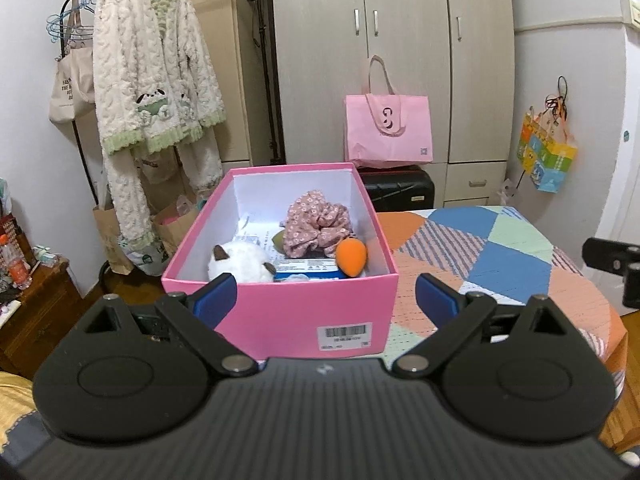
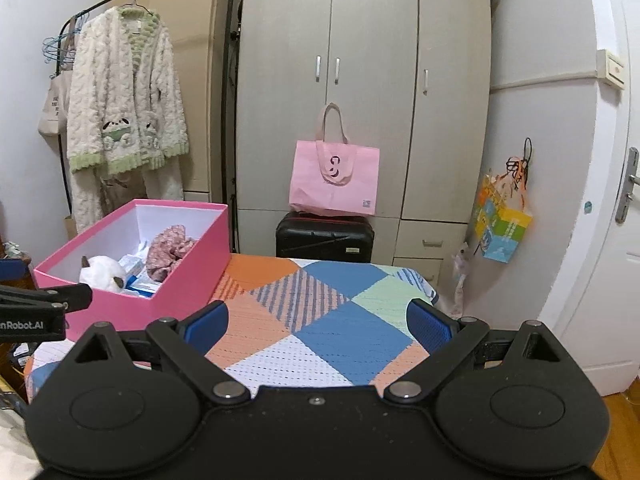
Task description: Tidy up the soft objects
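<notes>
A pink box (image 1: pixel 280 312) stands on the patchwork-covered table (image 1: pixel 500 256). Inside it lie a white plush toy (image 1: pixel 240 264), a pink floral scrunchie (image 1: pixel 316 224), an orange sponge (image 1: pixel 351 257) and some packets. My left gripper (image 1: pixel 326 298) is open and empty, just in front of the box's near wall. My right gripper (image 2: pixel 318 322) is open and empty above the bare tablecloth (image 2: pixel 320 320), to the right of the box (image 2: pixel 188 280). The plush toy (image 2: pixel 102 274) and scrunchie (image 2: pixel 170 250) show there too.
A pink tote bag (image 2: pixel 334 180) sits on a black suitcase (image 2: pixel 324 238) before the wardrobe (image 2: pixel 360 80). A fluffy robe (image 1: pixel 156 72) hangs on a rack at the left. A colourful bag (image 2: pixel 502 224) hangs on the right wall. Paper bags (image 1: pixel 172 228) stand on the floor.
</notes>
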Demonstrator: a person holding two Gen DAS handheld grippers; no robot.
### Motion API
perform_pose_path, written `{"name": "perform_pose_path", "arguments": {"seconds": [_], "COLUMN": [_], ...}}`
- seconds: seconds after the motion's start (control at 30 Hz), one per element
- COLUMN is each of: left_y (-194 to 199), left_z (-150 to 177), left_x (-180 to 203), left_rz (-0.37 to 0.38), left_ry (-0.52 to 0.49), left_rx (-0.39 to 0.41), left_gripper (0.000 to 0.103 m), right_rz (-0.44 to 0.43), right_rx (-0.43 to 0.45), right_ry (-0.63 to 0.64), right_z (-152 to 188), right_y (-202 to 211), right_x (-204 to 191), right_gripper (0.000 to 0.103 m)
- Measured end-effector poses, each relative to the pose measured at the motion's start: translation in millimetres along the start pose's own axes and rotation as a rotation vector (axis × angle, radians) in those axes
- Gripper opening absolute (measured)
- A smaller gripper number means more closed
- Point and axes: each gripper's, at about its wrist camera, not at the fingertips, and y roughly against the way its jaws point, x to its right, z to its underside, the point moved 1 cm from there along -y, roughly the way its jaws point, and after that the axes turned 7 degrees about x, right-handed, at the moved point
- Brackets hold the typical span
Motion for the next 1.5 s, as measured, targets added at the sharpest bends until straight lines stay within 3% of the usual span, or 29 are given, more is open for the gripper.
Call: {"name": "perform_pose_path", "arguments": {"seconds": [1.1,1.5], "left_y": [3,2], "left_z": [12,14], "left_x": [13,9], "left_rz": [-0.014,-0.048], "left_ry": [-0.008,-0.001], "left_rx": [0.12,0.091], "left_gripper": [0.1,0.103], "right_rz": [0.04,0.074], "right_rx": [0.029,0.049], "right_ry": [-0.034,-0.007], "right_z": [20,21], "right_y": [-5,-1], "right_x": [0,-8], "right_gripper": [0.098,0.098]}}
